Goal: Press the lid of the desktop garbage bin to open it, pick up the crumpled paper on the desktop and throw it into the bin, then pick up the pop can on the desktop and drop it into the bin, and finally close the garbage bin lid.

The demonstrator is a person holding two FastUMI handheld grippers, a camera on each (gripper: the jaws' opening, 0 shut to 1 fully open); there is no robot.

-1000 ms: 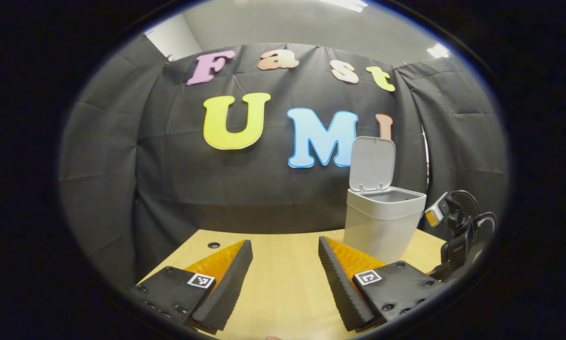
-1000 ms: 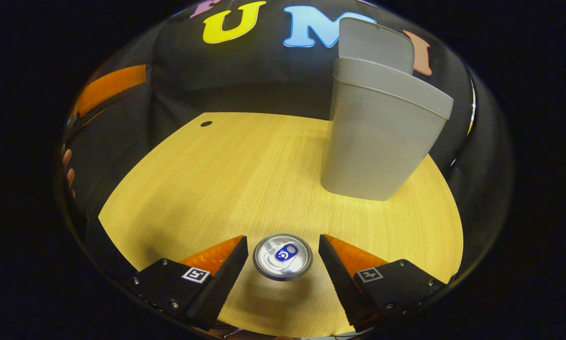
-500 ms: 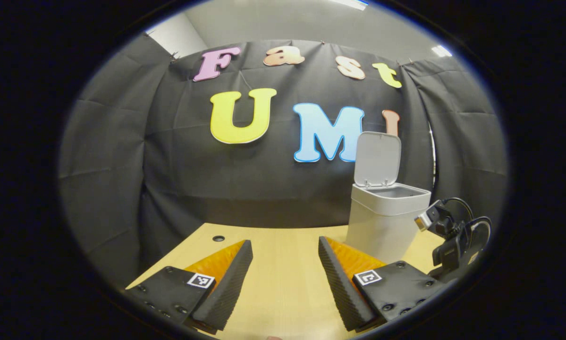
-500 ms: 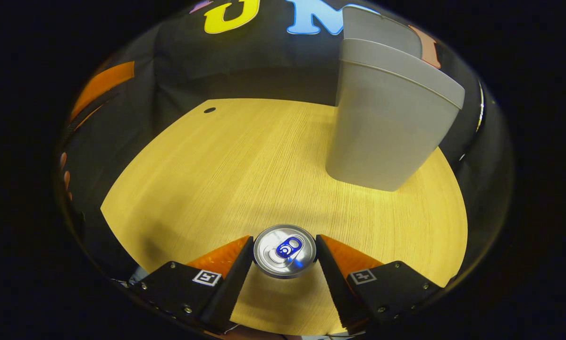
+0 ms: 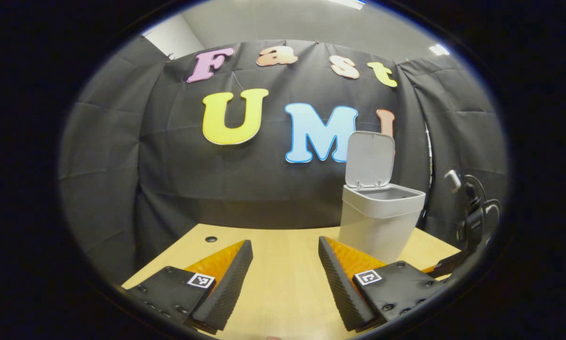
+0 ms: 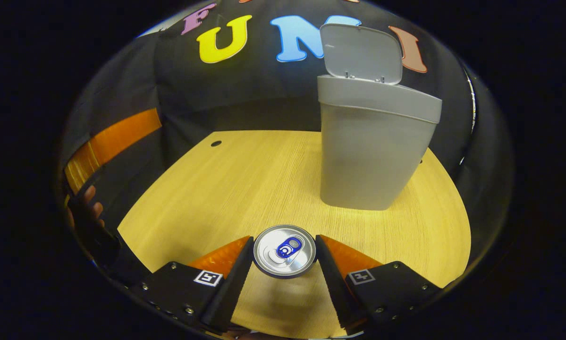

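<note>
The pop can [image 6: 285, 250], seen from above with its silver top and blue tab, is clamped between both fingers of my right gripper [image 6: 284, 257] and hangs above the wooden table [image 6: 245, 189]. Ahead and to the right stands the light grey garbage bin [image 6: 372, 146] with its lid [image 6: 360, 52] flipped up. In the left gripper view the same bin [image 5: 379, 222] stands at the right on the table, lid [image 5: 368, 159] upright. My left gripper [image 5: 285, 274] hovers low over the table, open, with nothing between its fingers.
The other gripper's body and cables [image 5: 471, 222] rise at the right edge of the left gripper view. A hand [image 6: 87, 208] holding the other gripper sits at the left of the right gripper view. A small dark hole [image 6: 215, 143] marks the table's far left.
My right gripper closed on the pop can and has lifted it off the table, tilting up so the bin's lid comes into view. The left gripper barely moved.
</note>
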